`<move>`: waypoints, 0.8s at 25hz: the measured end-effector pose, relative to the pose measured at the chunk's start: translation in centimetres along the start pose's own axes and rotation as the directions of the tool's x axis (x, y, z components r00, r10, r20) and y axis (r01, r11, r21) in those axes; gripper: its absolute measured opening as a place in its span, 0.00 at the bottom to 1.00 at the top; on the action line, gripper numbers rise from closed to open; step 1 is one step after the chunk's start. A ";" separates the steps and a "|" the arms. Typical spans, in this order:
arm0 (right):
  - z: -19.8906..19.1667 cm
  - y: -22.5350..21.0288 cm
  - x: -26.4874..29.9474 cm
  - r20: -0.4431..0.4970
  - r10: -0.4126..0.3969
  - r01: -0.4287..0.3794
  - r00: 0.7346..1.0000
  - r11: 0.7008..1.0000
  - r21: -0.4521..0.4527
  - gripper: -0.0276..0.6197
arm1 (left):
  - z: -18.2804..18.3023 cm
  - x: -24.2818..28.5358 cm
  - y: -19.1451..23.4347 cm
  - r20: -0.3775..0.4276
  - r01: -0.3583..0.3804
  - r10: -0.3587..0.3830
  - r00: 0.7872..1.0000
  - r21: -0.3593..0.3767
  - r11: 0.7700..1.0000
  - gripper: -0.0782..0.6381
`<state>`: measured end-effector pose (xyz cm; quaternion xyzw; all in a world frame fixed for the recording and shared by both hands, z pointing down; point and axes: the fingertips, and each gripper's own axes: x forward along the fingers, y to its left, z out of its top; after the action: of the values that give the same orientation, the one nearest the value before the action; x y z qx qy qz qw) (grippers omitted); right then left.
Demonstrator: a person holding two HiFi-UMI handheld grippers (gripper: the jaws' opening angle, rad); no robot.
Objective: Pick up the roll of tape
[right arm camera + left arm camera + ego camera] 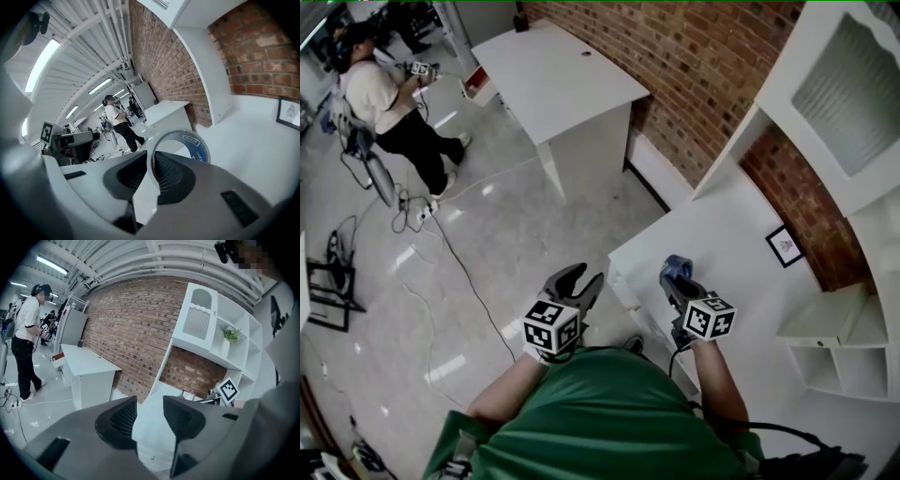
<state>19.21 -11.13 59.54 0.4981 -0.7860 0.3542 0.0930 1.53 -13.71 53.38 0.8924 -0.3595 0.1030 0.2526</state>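
The roll of tape (199, 145) is a grey ring with a blue printed side. My right gripper (152, 171) is shut on its rim, one jaw inside the ring and one outside, and the roll stands upright above the jaws. In the head view the roll of tape (678, 268) shows as a blue lump at the tip of the right gripper (675, 278), lifted above the white counter (731, 234). To its left my left gripper (584, 279) hangs over the floor; the left gripper (150, 416) is open with nothing between its pads.
A small framed picture (785, 246) leans on the brick wall (703, 56) behind the counter. White shelves (834, 328) stand at the right. A white table (553, 70) is farther off, and another person (389, 103) with grippers stands at the far left. Cables (441, 234) lie on the floor.
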 end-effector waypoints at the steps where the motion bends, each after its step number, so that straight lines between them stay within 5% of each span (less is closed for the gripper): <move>1: 0.7 0.7 -0.2 0.022 0.007 -0.006 1.000 1.000 -0.014 0.14 | 0.2 -0.1 -0.1 0.004 0.004 -0.004 1.000 0.004 1.000 0.37; 10: 8.2 7.4 -2.7 0.247 0.065 -0.029 0.967 0.989 -0.148 0.14 | 6.1 -0.6 -0.9 0.150 0.031 -0.039 0.988 0.058 0.998 0.37; 20: 18.8 11.5 -5.6 0.445 0.101 0.053 0.890 0.945 -0.322 0.14 | 18.4 -2.4 0.5 0.379 -0.022 -0.037 0.925 0.150 0.988 0.37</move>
<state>16.11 -16.42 37.65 0.5350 -0.8394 0.0941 -0.0174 -0.48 -22.28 37.03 0.9133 -0.3894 -0.0462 0.1096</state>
